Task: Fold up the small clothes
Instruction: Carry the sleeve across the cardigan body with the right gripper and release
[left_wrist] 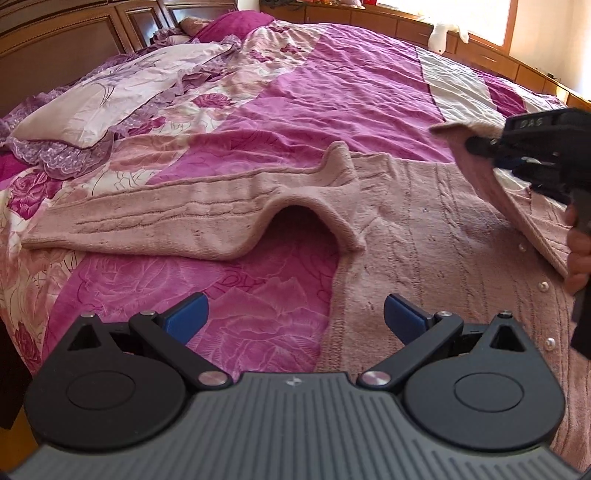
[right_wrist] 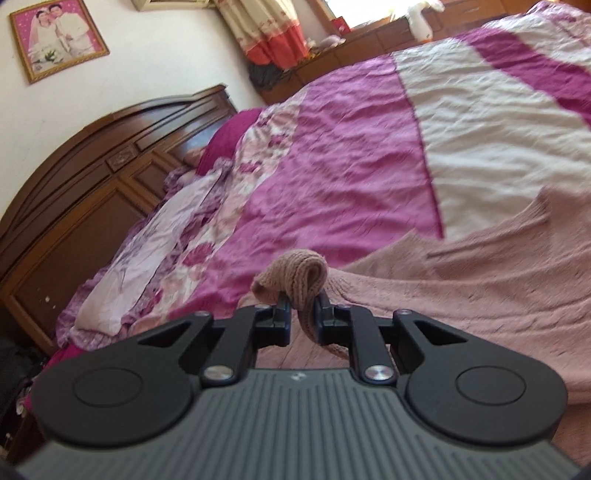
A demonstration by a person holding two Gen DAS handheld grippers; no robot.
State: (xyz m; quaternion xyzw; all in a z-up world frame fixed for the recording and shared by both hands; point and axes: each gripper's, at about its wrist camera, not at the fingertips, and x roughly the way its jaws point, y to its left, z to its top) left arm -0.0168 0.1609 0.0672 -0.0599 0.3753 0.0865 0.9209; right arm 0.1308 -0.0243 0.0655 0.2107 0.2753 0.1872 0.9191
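Right gripper (right_wrist: 301, 306) clamps the pink cardigan's (left_wrist: 424, 236) lifted edge above the bed (left_wrist: 332, 92). Left gripper (left_wrist: 295, 317) spread wide, empty.

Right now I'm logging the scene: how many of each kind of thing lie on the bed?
Pink knitted cardigan: 1
Floral pillow: 1
Magenta pillow: 1
Patterned bedspread: 1
Total: 4

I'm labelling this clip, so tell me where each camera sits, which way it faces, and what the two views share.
Left wrist: on the open left gripper, looking across the bed at the pink cardigan; the right gripper and a hand show.
Right wrist: on the right gripper, shut on a cardigan edge, facing the headboard.
Shared: cardigan, bedspread, pillow.
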